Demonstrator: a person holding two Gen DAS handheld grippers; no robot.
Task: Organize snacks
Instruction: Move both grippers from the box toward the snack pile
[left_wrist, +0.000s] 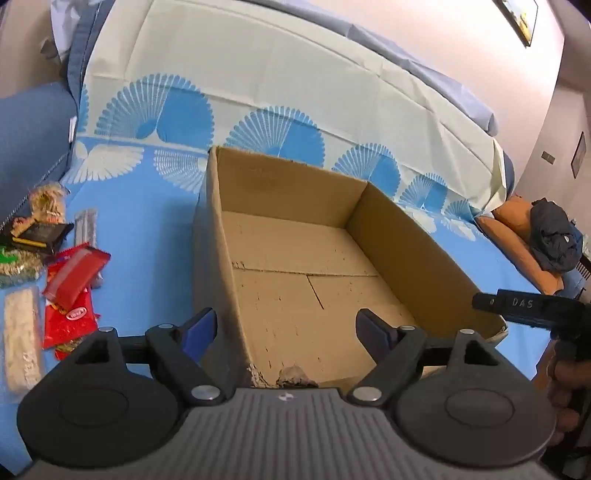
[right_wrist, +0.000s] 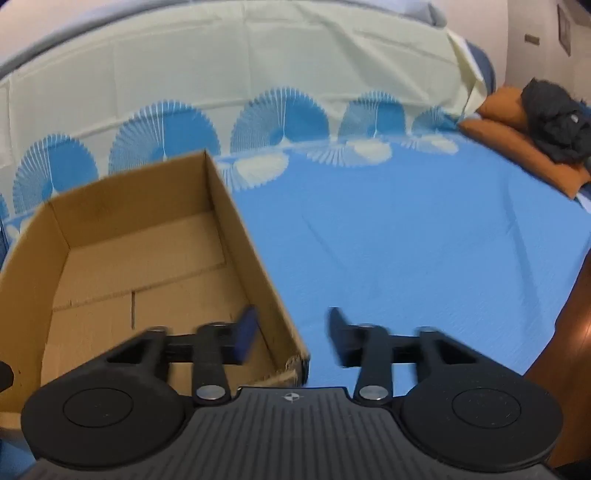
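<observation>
Several light, crinkly snack packets (left_wrist: 70, 291) lie left of the empty cardboard box (left_wrist: 306, 266); pinch one mid-body, gently; your left tool (left_wrist: 286, 332) and right tool (right_wrist: 291, 332) both gape, holding nothing.

One open cardboard box (left_wrist: 295, 258) is sitting on a blue bedspread (left_wrist: 147, 229). Two red snack packets (left_wrist: 75, 277) are lying in a heap to its left, alongside one dark packet (left_wrist: 40, 234), one silvery wrapped bar (left_wrist: 85, 225) and one pale long packet (left_wrist: 22, 347); further packets there are overlapping too much to count. One orange pillow (right_wrist: 517, 133) is carrying one dark bundle of cloth (right_wrist: 554, 122).
</observation>
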